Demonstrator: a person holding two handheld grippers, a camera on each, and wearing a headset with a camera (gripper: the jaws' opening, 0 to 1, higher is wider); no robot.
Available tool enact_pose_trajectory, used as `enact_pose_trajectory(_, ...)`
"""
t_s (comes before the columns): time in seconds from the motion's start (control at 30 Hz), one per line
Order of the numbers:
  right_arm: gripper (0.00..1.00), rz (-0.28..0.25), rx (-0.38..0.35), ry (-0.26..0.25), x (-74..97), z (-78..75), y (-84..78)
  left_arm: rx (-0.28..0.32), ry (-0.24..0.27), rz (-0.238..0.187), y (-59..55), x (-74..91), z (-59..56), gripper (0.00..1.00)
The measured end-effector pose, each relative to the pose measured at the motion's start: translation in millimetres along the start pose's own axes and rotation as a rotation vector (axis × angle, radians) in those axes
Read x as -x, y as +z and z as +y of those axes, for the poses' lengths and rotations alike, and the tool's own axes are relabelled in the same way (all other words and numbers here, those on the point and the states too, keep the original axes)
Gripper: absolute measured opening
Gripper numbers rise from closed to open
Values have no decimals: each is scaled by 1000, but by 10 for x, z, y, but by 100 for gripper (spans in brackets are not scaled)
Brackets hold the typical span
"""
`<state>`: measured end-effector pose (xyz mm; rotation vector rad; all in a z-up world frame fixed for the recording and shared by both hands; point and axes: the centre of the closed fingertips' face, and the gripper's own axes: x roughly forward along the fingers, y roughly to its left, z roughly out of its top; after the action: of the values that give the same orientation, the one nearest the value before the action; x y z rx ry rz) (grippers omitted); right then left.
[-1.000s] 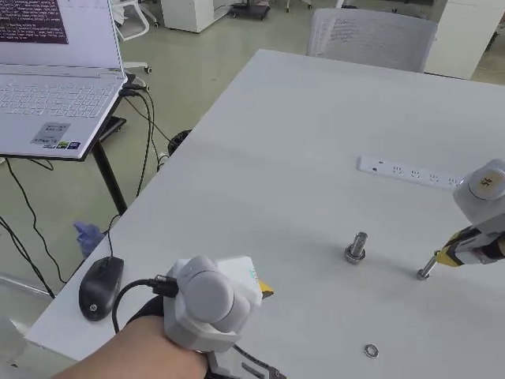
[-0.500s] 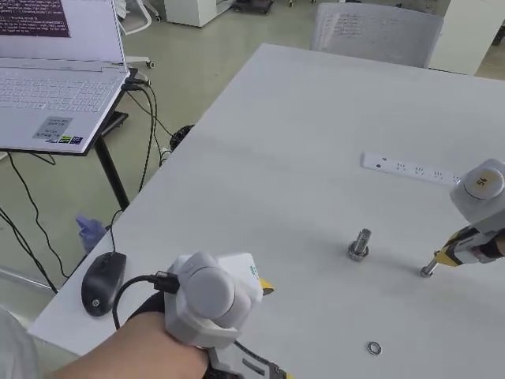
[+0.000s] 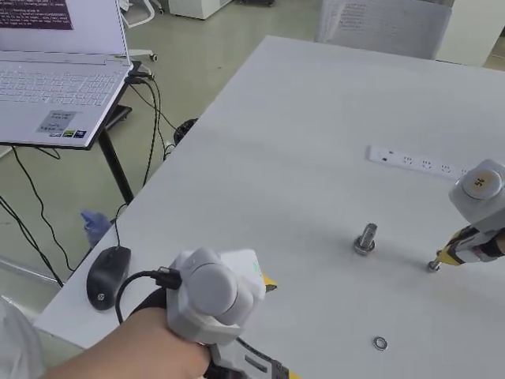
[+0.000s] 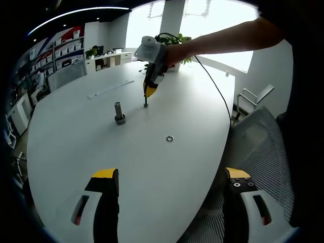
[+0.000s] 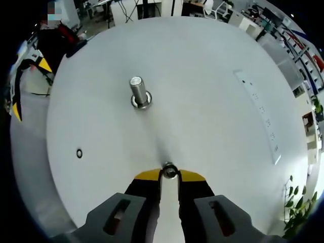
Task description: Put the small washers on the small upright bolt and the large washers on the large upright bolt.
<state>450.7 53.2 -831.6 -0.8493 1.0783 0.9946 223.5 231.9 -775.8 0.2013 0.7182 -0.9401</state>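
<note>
The large upright bolt stands mid-table with a washer round its foot. The small upright bolt stands to its right. My right gripper sits over the small bolt's top, jaws nearly closed on a small round metal piece that looks like a small washer. One loose washer lies flat on the white table. My left gripper, whose white body is near the table's front edge, is open and holds nothing.
A white power strip lies behind the bolts. A black mouse rests at the table's left corner, and a laptop stands on a side stand to the left. A mesh chair is at the far end.
My right gripper's tips have come lower over the small bolt, so less of its shaft shows. The head camera has shifted slightly. My left gripper has stayed where it was.
</note>
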Motion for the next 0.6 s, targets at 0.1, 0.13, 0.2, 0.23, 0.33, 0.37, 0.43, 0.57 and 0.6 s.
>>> enact_pose_trajectory(0.1, 13, 7, 3, 2, -35, 15, -21, 3, -1, 3, -7, -1, 0, 84)
enact_pose_trajectory(0.13, 13, 11, 8, 3, -51, 22, -29, 2, -1, 3, -8, -2, 2, 84)
enact_pose_trajectory(0.2, 13, 16, 14, 2, -70, 33, -34, 6, -1, -1, -1, -3, -3, 84)
enact_pose_trajectory(0.23, 13, 16, 16, 3, -78, 38, -29, 6, -2, -2, 1, -4, -5, 84)
enact_pose_trajectory(0.33, 13, 20, 22, 5, -124, 67, -20, 4, -4, 1, -6, -8, -10, 83)
enact_pose_trajectory(0.37, 13, 22, 26, 5, -138, 71, -21, 5, -5, 0, -6, -10, -13, 83)
enact_pose_trajectory(0.43, 13, 26, 28, 1, -167, 72, -27, 5, -6, 1, -5, -11, -16, 83)
enact_pose_trajectory(0.57, 13, 30, 23, 5, -211, 76, -50, 9, -2, 0, -2, -9, -9, 84)
enact_pose_trajectory(0.6, 13, 32, 21, 6, -226, 74, -64, 9, 0, -1, 1, -5, -5, 84)
